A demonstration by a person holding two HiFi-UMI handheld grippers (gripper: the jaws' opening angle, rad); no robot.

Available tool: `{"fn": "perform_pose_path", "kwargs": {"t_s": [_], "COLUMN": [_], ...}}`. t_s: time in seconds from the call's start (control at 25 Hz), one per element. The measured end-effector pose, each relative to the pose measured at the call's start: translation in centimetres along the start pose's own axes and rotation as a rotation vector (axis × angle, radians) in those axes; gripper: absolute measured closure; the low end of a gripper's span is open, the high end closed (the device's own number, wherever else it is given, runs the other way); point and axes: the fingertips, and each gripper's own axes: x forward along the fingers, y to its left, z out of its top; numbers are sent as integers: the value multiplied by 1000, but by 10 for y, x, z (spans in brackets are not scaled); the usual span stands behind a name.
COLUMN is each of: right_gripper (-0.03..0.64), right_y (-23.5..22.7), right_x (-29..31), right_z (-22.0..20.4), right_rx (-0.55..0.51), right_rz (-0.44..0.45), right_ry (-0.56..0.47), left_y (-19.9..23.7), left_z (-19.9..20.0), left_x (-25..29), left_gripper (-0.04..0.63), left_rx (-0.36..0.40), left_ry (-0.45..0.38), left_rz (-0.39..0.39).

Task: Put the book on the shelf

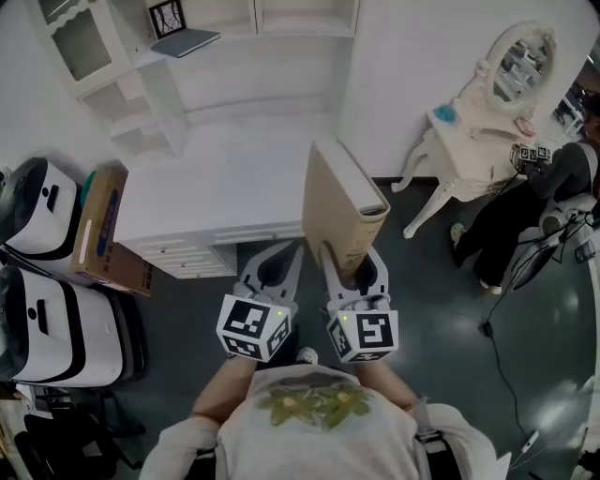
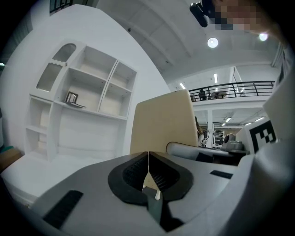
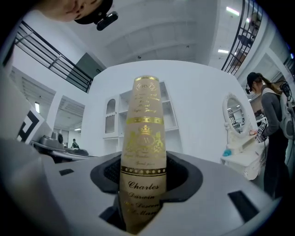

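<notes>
A tan hardback book (image 1: pixel 339 208) with gold lettering on its spine (image 3: pixel 142 152) stands upright in my right gripper (image 1: pixel 352 272), whose jaws are shut on its lower spine. It is held in the air just in front of the white desk (image 1: pixel 211 192). My left gripper (image 1: pixel 277 267) sits beside it to the left, jaws shut together with nothing between them (image 2: pixel 148 173); the book's cover (image 2: pixel 161 122) rises just past it. The white shelf unit (image 1: pixel 202 42) stands at the back of the desk, and its compartments (image 2: pixel 85 85) show ahead in the left gripper view.
A small framed picture (image 1: pixel 167 17) and a flat blue-grey item (image 1: pixel 187 42) lie on a shelf. A cardboard box (image 1: pixel 103 234) and white cases (image 1: pixel 42 281) stand left of the desk. A white dressing table with a mirror (image 1: pixel 492 103) and a person (image 1: pixel 539 202) are at right.
</notes>
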Motion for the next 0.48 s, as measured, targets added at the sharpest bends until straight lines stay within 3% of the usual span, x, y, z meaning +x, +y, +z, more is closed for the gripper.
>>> {"fn": "perform_pose_path", "kwargs": {"t_s": [0.48], "right_gripper": [393], "right_y": [-10], "right_x": [82], "right_z": [-12], "right_rx": [-29], "right_rz": [-17], "right_ry": [29], "left_y": [69], "left_z": [11], "left_x": [58], "left_gripper": [568], "left_rx": [-35], "left_ry": [-4], "left_rz": [-22]}}
